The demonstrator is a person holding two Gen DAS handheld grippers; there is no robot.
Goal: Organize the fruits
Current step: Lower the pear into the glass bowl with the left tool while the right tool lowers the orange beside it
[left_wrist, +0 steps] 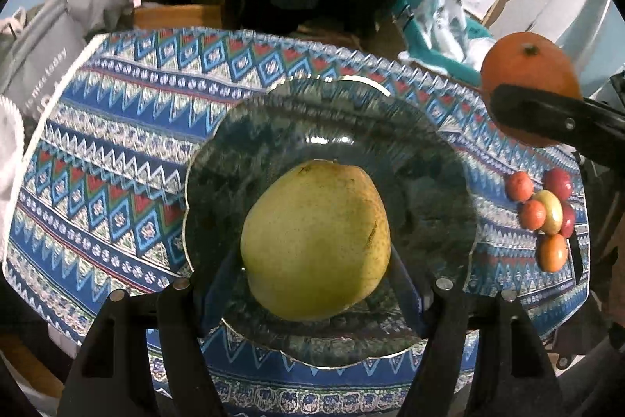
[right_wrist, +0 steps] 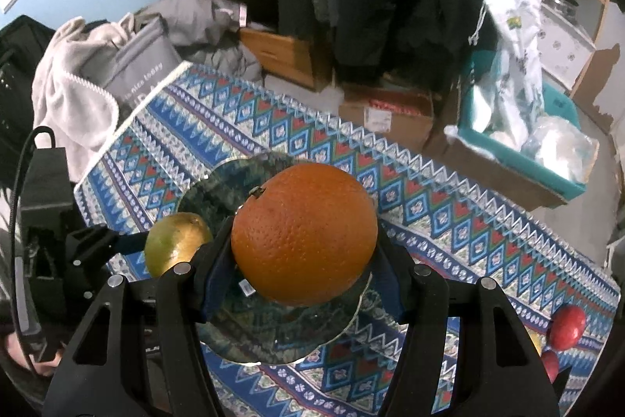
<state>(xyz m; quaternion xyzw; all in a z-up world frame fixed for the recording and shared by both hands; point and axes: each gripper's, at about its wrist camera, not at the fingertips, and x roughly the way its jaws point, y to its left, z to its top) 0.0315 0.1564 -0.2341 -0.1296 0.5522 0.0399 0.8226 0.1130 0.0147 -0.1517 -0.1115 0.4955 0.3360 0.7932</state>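
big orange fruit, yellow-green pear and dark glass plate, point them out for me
big orange fruit [right_wrist: 304, 233], right wrist view, middle of its peel
yellow-green pear [left_wrist: 316, 241], left wrist view, centre of its skin
dark glass plate [left_wrist: 250, 151], left wrist view, bare upper-left surface

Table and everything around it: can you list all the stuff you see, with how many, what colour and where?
pear: one, yellow-green, held between the left gripper's pads above the plate
orange: one, orange, held in the right gripper above the plate
plate: one, dark glass, middle of the table
small fruits: about six, red, orange and one yellow, clustered at the table's right edge
tablecloth: one, blue patterned, covering the table
grey bag: one, behind the table's left corner
teal bin: one, on the floor, right
left gripper: black, shut on pear
right gripper: black, shut on orange
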